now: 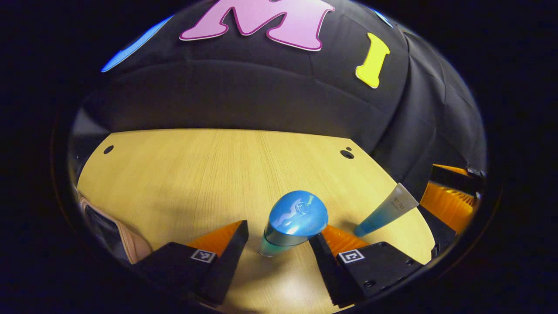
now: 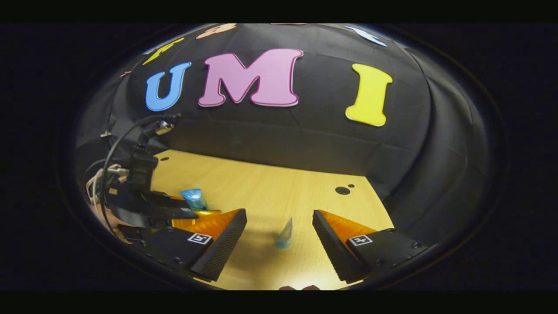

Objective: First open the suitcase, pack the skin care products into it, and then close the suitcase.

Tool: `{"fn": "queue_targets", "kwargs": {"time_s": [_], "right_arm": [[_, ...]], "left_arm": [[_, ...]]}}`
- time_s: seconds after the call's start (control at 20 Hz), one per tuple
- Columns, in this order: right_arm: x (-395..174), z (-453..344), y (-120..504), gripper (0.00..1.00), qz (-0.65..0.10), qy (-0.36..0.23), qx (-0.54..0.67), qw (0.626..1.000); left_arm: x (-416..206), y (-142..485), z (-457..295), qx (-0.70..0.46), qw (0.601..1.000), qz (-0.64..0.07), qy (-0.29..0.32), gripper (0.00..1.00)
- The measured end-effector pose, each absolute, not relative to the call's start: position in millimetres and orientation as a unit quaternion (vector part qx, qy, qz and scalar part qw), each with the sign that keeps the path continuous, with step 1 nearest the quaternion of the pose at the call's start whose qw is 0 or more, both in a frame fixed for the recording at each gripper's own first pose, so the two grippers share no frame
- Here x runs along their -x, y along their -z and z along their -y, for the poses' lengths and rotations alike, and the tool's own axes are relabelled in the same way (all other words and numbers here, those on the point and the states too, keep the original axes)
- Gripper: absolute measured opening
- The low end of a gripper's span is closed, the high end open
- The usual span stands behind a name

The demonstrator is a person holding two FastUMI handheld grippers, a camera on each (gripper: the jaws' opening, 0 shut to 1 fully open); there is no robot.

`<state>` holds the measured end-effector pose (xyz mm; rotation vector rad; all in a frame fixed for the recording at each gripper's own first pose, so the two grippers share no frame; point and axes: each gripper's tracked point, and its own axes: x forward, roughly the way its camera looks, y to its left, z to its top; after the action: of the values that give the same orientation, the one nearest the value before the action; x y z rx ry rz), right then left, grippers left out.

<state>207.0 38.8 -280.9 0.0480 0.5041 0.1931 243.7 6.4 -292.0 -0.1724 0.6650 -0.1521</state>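
Note:
A bottle with a rounded blue cap [image 1: 297, 217] stands upright on the wooden table [image 1: 196, 174]. My left gripper [image 1: 279, 235] is open around it, one finger on each side, with a gap on the left. A blue-to-white tube [image 1: 386, 211] stands cap down to the right of the bottle. In the right gripper view the same tube [image 2: 285, 234] stands a little ahead of my open right gripper [image 2: 279, 216], centred between its fingers. The left gripper [image 2: 174, 211] and the blue-capped bottle [image 2: 193, 197] show at the left there. A pink suitcase [image 1: 111, 233] lies at the table's left edge.
The right gripper [image 1: 444, 192] comes in at the far right edge of the left gripper view, near the tube. Cables [image 2: 113, 148] hang above the left gripper. The table has small dark holes [image 1: 347, 154] near its back edge, against the black cloth wall.

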Motion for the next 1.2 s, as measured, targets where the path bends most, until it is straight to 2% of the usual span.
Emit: {"fn": "queue_targets", "kwargs": {"time_s": [0.05, 0.1, 0.2, 0.25, 0.3, 0.35, 0.4, 0.45, 0.5, 0.6, 0.75, 0.9, 0.95, 1.0, 1.1, 1.2], "right_arm": [[-208.9, -38.7, 291.7, 0.97, -0.259, -0.094, -0.027, 0.961], [-208.7, -39.2, 300.2, 0.97, -0.27, -0.094, -0.03, 0.958], [-213.6, -39.1, 323.7, 0.97, -0.295, -0.089, -0.037, 0.951], [-216.7, -39.1, 336.2, 0.97, -0.309, -0.085, -0.04, 0.947], [-220.1, -39.1, 348.4, 0.97, -0.323, -0.08, -0.042, 0.942], [-220.5, -38.5, 360.3, 0.97, -0.337, -0.075, -0.046, 0.937], [-220.9, -40.0, 373.0, 0.98, -0.354, -0.072, -0.056, 0.931], [-219.4, -42.3, 389.1, 0.97, -0.373, -0.071, -0.069, 0.923], [-215.2, -44.8, 403.3, 0.89, -0.394, -0.07, -0.083, 0.913], [-214.8, -38.9, 408.0, 0.41, -0.399, -0.046, -0.097, 0.911], [-213.5, -36.7, 402.3, 0.34, -0.404, -0.041, -0.107, 0.907], [-203.8, -41.9, 374.1, 0.33, -0.384, -0.06, -0.098, 0.916], [-197.1, -44.7, 362.0, 0.39, -0.377, -0.068, -0.095, 0.919], [-189.5, -48.5, 352.7, 0.33, -0.372, -0.078, -0.091, 0.92], [-173.3, -59.9, 331.6, 0.33, -0.36, -0.094, -0.085, 0.924], [-157.0, -72.2, 311.7, 0.33, -0.346, -0.109, -0.078, 0.929]], "left_arm": [[-229.9, 276.9, -9.4, 0.073, 0.938, -0.33, 0.074, 0.66], [-244.8, 291.4, -7.7, 0.063, 0.938, -0.331, 0.074, 0.49], [-245.9, 291.8, -8.7, 0.051, 0.939, -0.331, 0.076, 0.47], [-246.2, 291.6, -9.6, 0.05, 0.939, -0.331, 0.075, 0.51], [-246.4, 291.8, -10.0, 0.051, 0.939, -0.332, 0.074, 0.47], [-246.1, 291.7, -9.9, 0.054, 0.938, -0.334, 0.073, 0.51], [-247.0, 292.1, -10.6, 0.057, 0.937, -0.336, 0.073, 0.47], [-247.8, 291.1, -10.8, 0.059, 0.936, -0.338, 0.075, 0.51], [-248.5, 292.6, -10.7, 0.059, 0.935, -0.342, 0.077, 0.47], [-248.9, 292.5, -9.6, 0.054, 0.929, -0.356, 0.087, 0.47], [-242.1, 284.2, -13.1, 0.066, 0.917, -0.383, 0.093, 0.46], [-229.2, 251.5, -30.7, 0.057, 0.918, -0.377, 0.108, 0.46], [-221.4, 234.5, -40.7, 0.044, 0.92, -0.373, 0.114, 0.46], [-205.9, 215.8, -50.3, 0.033, 0.92, -0.37, 0.124, 0.46], [-179.5, 189.1, -77.3, 0.031, 0.916, -0.375, 0.136, 0.46], [-146.0, 174.2, -115.4, 0.036, 0.908, -0.399, 0.122, 0.46]]}}
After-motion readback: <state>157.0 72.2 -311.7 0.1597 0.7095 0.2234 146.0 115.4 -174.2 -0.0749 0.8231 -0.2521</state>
